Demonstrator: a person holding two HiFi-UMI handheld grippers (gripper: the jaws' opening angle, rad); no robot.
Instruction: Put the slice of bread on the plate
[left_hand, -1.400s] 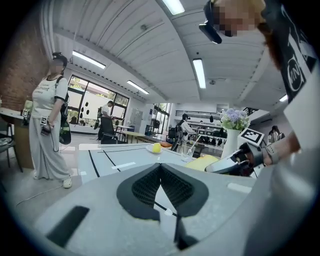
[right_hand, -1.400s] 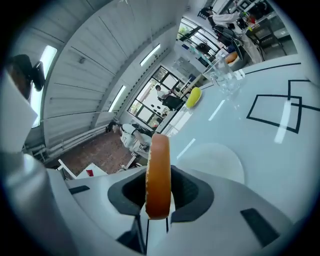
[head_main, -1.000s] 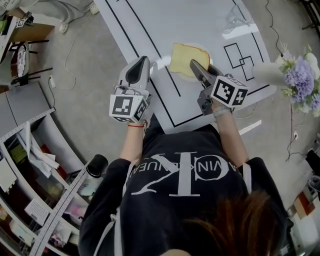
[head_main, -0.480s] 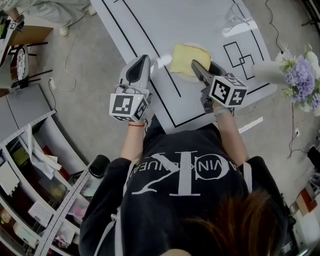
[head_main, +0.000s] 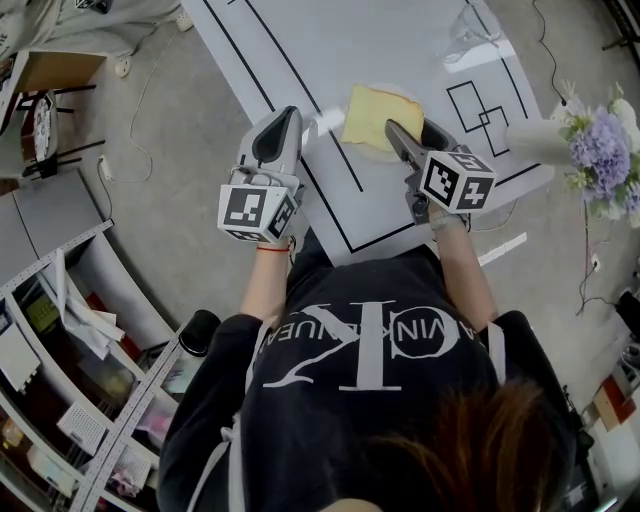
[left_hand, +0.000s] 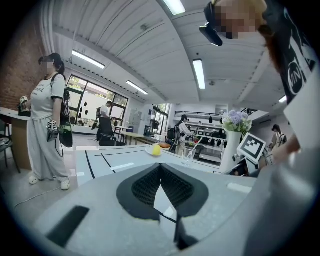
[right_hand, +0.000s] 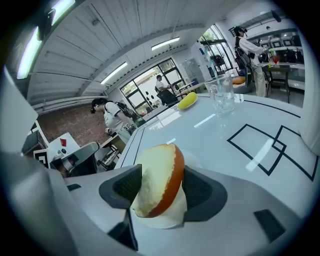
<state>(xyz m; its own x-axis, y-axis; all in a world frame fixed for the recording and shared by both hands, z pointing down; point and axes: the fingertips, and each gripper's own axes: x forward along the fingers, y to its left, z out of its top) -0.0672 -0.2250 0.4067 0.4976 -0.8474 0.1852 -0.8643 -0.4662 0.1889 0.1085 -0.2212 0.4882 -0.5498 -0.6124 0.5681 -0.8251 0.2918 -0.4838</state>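
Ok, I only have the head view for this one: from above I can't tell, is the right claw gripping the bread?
Observer: No. The right gripper view shows the right claw has just been opening; the bread slice sits between its parted pads.
Operator: Plate under it?
Observer: Yes, the white plate shows directly beneath the slice.
Operator: And the other one?
Observer: The left claw is shut, nothing in it.

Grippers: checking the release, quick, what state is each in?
Left gripper: shut, empty.
Right gripper: open, jaws have just been opening, bread slice between them, not pinched.
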